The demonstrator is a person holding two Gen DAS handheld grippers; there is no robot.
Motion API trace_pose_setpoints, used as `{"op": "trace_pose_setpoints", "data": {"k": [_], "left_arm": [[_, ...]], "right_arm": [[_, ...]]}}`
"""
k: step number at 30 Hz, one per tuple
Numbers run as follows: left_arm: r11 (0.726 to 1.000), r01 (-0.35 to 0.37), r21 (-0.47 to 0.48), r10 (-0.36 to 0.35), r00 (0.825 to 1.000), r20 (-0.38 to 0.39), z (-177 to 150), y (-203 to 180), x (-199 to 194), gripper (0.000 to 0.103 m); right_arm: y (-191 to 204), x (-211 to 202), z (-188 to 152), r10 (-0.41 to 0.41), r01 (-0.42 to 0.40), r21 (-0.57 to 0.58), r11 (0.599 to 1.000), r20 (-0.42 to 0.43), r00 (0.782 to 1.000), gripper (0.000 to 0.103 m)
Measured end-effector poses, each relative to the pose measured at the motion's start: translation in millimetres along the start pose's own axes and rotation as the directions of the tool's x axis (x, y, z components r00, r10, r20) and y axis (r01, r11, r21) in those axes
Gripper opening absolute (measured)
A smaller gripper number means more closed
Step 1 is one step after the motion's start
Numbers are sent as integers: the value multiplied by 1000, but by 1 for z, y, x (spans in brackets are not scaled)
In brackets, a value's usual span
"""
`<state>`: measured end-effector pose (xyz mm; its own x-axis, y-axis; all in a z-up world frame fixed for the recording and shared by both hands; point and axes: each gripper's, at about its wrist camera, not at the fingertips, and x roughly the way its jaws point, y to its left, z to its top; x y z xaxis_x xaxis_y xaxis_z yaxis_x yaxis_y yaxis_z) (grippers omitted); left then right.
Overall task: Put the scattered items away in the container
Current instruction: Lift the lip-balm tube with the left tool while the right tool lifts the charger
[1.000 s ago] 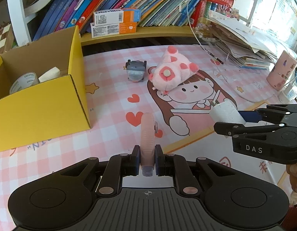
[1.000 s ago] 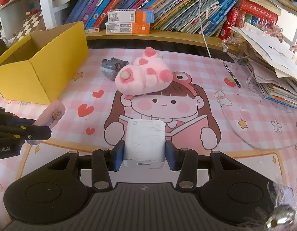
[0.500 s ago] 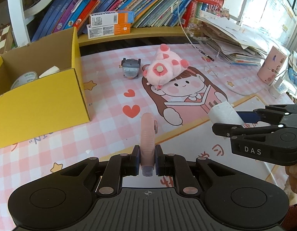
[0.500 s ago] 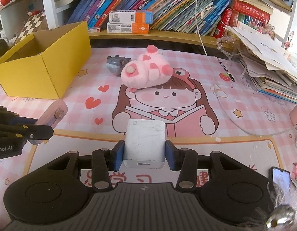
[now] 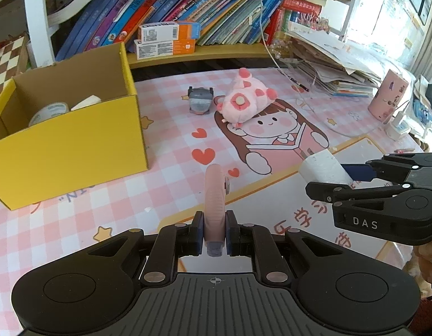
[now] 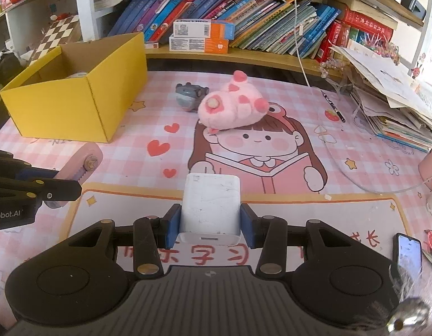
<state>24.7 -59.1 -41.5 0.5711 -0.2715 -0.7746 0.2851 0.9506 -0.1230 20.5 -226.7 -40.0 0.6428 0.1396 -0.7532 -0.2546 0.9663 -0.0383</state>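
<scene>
Left wrist view: the left claw (image 5: 213, 232) grips a pink tape dispenser (image 5: 214, 198) above the tabletop (image 5: 174, 145); the yellow box (image 5: 76, 151) stands far left. Right wrist view: the right claw (image 6: 210, 224) clamps a white charger (image 6: 211, 204); a pink plush (image 6: 232, 106) and grey toy (image 6: 189, 96) lie far ahead.

Box (image 5: 76, 145) left of toy car (image 5: 199, 101); plush (image 5: 244, 102) right.

Both wrist views look down across the mat (image 5: 171, 184).
</scene>
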Motion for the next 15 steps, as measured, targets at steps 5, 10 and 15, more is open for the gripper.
{"op": "trace_pose_setpoints", "data": {"k": [5,10,15], "left_arm": [[1000,3,3,-3,1000,8,-4,10,-7,13],[1000,6,10,-6,1000,15,-7,21,-14,13],[1000,16,19,-16,1000,16,-10,31,-18,13]], "right_arm": [[14,-4,0,-3,4,-2,1000,6,1000,42],[27,-7,1,-10,10,3,1000,11,1000,42],[39,-10,-1,-18,18,9,1000,14,1000,42]]}}
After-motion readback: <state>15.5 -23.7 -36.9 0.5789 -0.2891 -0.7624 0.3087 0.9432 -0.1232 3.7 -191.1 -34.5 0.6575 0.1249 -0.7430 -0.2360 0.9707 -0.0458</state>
